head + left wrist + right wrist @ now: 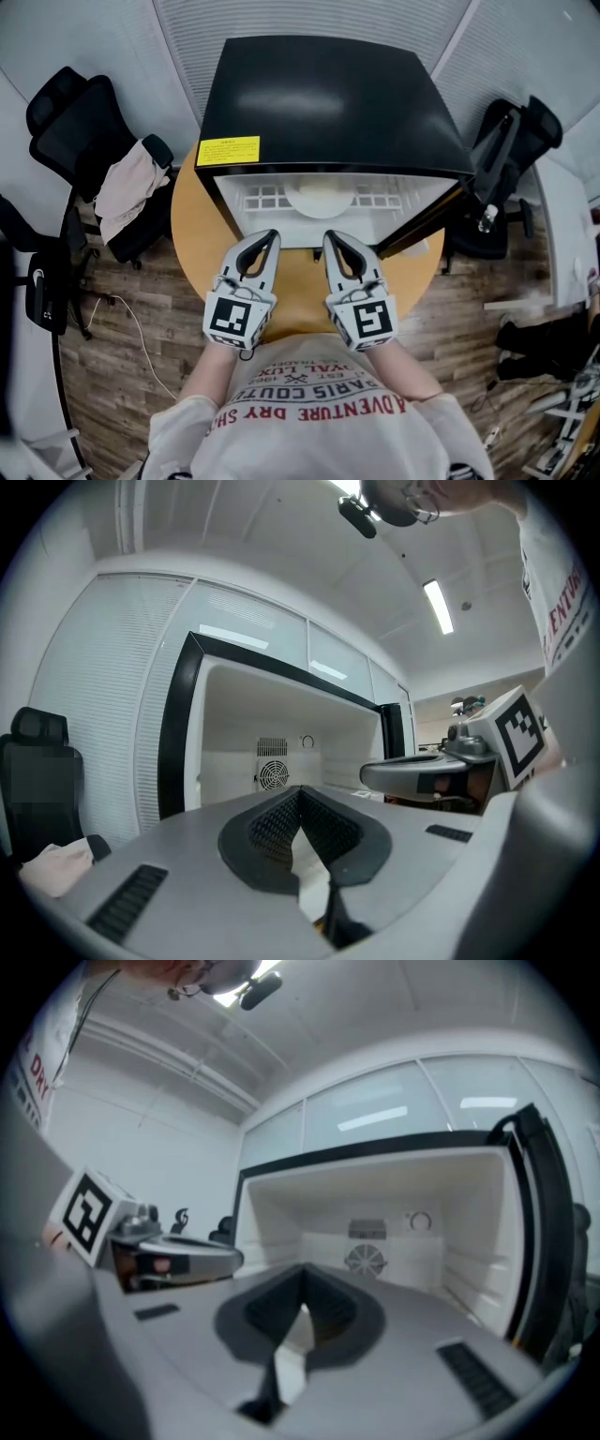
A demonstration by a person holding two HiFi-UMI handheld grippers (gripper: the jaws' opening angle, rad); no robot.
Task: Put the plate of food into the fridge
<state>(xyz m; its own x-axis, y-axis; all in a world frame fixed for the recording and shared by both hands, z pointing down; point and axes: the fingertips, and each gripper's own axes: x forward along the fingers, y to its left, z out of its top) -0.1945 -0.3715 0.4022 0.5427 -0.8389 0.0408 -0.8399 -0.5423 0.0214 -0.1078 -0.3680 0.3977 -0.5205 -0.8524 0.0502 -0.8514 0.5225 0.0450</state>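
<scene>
A small black fridge (pixel 328 103) stands open on a round wooden table (pixel 192 234). Its door (pixel 422 230) is swung out to the right. A white plate of pale food (pixel 319 197) rests on the white wire shelf (pixel 262 199) inside. My left gripper (pixel 271 234) and right gripper (pixel 330 236) hover side by side just in front of the opening. Both are shut with nothing between the jaws. The left gripper view shows the shut left gripper (pixel 300 789) facing the white interior, and the right gripper view shows the shut right gripper (pixel 302 1277) doing the same. The plate is hidden in both.
A black office chair (pixel 66 122) with a pale cloth (pixel 127 187) draped on it stands left of the table. Another black chair (pixel 511 155) stands to the right behind the door. A fan grille (pixel 273 775) sits on the fridge's back wall. The floor is wood plank.
</scene>
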